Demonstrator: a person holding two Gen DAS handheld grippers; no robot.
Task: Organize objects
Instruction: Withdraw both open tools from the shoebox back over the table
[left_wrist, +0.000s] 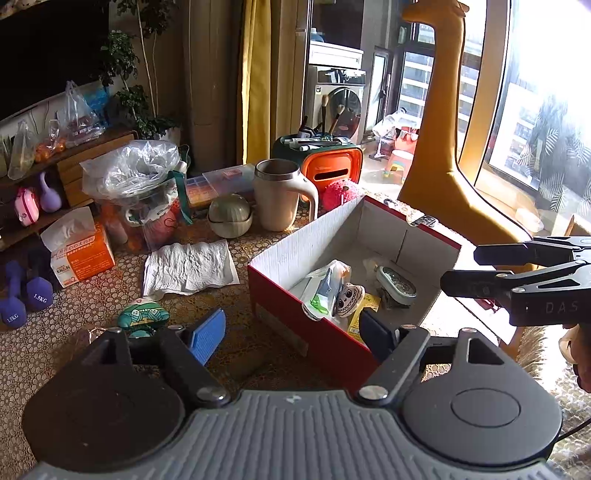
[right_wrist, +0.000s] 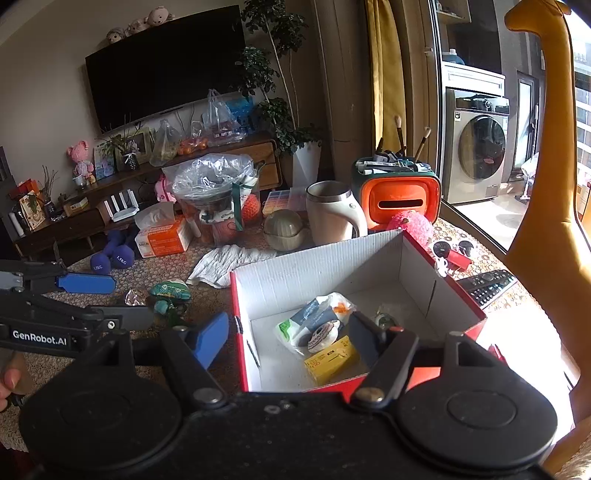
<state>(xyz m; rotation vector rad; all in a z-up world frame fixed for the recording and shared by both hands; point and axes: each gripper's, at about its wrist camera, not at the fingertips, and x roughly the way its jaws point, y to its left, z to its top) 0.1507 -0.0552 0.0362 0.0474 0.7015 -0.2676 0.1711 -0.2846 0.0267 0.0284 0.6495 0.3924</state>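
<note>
While both grippers stand empty over the table, the step in hand appears to be choosing the next loose item for the red box (left_wrist: 280, 295).

Left wrist view: the left gripper (left_wrist: 295, 332) has its fingers spread wide, nothing between them, straddling the near corner of the box. Inside lie a plastic packet (left_wrist: 325, 284), a small face plush (left_wrist: 347, 299), a yellow carton (left_wrist: 364, 312) and a green oval case (left_wrist: 397, 282). Loose on the cloth to the left, just beside the blue finger, sits a teal patterned pouch (left_wrist: 142, 315); a crumpled paper towel (left_wrist: 190, 266) lies beyond it. The right gripper (left_wrist: 460, 267) enters from the right edge, seen side-on; its fingers look only narrowly apart and hold nothing.

Judgement: the pouch is the nearest candidate. A good pick would come down square over its middle, close gently on the soft body, lift clear of the box wall, and release low over the bare floor of the box.

Right wrist view: the right gripper (right_wrist: 290, 341) shows its fingers wide apart and empty above the box (right_wrist: 243, 354), correcting the side-on impression. Only here appear the remote control (right_wrist: 487, 286) and sunglasses (right_wrist: 452, 249) on the table beyond the box's far wall, further candidates. The left gripper (right_wrist: 110, 295) shows at left, open, with the pouch (right_wrist: 170, 290) just beside it.
</note>
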